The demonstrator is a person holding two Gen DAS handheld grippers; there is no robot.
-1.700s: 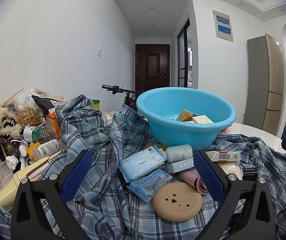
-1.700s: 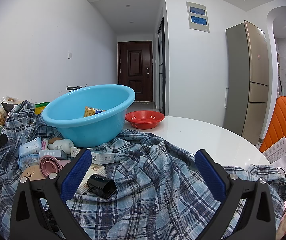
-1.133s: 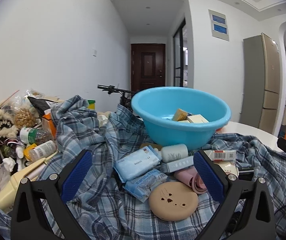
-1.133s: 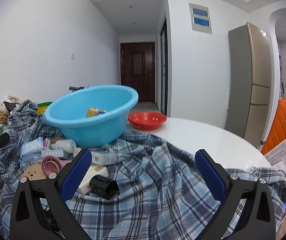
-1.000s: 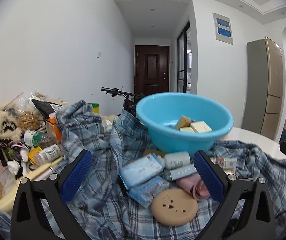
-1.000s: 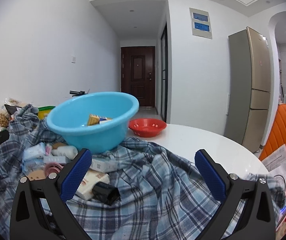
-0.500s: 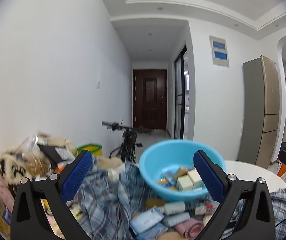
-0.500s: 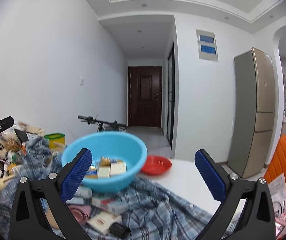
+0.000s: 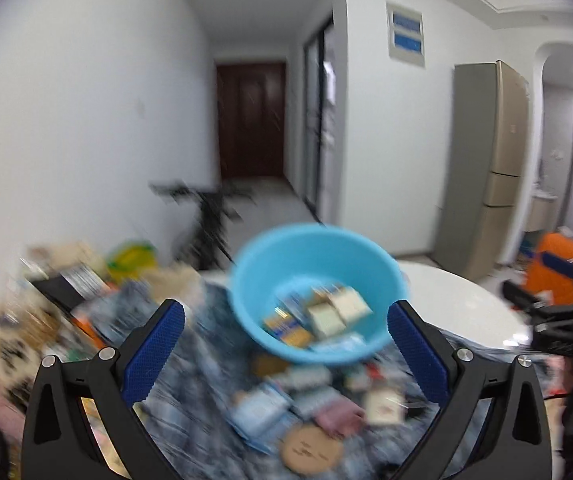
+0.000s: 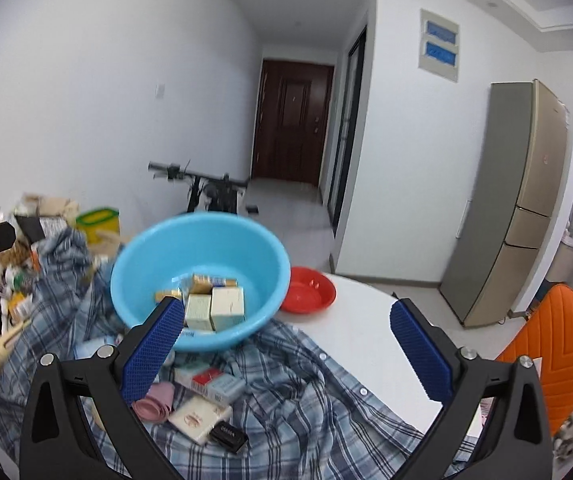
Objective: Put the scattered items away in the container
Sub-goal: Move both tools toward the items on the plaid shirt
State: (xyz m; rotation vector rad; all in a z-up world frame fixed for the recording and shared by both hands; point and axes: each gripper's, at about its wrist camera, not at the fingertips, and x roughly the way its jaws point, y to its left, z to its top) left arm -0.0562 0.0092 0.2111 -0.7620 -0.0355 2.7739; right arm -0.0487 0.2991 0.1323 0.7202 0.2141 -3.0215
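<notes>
A lived-in apartment: a tall gold-toned refrigerator (image 10: 526, 200) stands by an arched kitchen opening, a hallway leads to a dark wooden entry door (image 10: 290, 120), a bicycle (image 10: 202, 186) leans against the wall, and an orange chair (image 10: 546, 344) adjoins a round white dining table (image 10: 366, 328).

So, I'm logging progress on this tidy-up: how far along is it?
Partly done. The blue basin already holds several small boxes. Nothing is in hand: the left gripper and right gripper are both open and empty. Left to do: the pink roll, red-and-white box, black item and round tan item lie on the plaid cloth.
</notes>
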